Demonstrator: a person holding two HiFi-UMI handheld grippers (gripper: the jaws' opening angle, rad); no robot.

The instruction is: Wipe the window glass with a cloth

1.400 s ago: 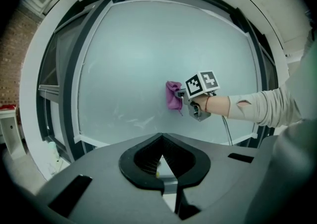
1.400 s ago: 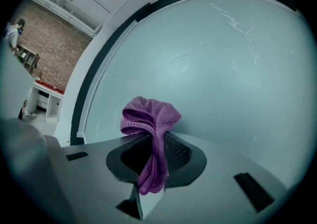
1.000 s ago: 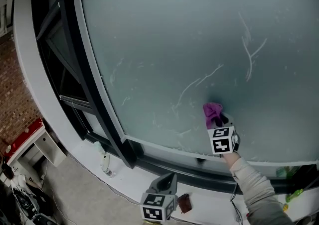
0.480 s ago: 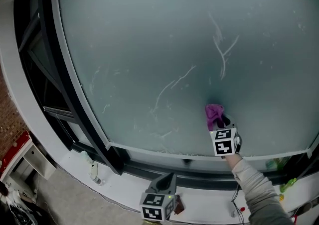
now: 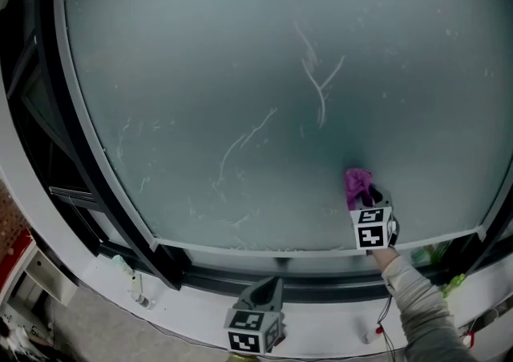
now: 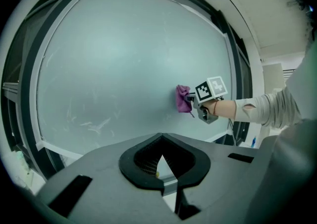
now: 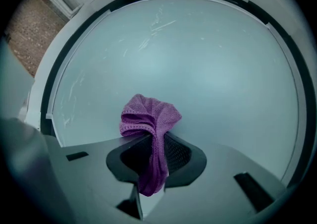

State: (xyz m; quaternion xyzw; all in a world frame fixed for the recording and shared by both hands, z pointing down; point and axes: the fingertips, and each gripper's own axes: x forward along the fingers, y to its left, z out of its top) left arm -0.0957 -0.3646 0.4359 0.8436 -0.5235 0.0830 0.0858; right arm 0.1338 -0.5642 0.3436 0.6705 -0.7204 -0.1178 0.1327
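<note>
Your right hand-held gripper (image 7: 156, 144) has its jaws closed on the purple cloth (image 7: 148, 119). A strip of the cloth runs down between the pads, and its bunched end bulges out past the tips and presses against the window glass (image 5: 240, 56). In the head view the cloth sits in the lower right part of the pane, just above the white bottom strip (image 5: 240, 247). It is nearer the pane's right edge than its left. Your sleeve (image 5: 417, 304) reaches up to it from the lower right corner.

Above and to the left of the cloth you have a broad stretch of bare glass. It carries a forked streak (image 5: 317, 80) above the cloth and a long slanted streak (image 5: 240, 140) further left, with fainter flecks low on the left side. Below the cloth little glass remains before the strip. Beneath the strip lies the dark frame (image 5: 337, 282), then the white sill (image 5: 321, 324). The frame curves up both sides of the pane and is thick and dark at the left.

Your left hand-held gripper (image 5: 268, 287) hangs low at the middle, in front of the sill, well apart from the glass and from the right hand-held gripper. Its jaws meet at the tips with nothing between them.

Something green (image 5: 433, 255) stands at the frame's lower right corner, near your right arm. In the right gripper view a brick wall (image 7: 25, 34) shows beyond the frame at upper left.
</note>
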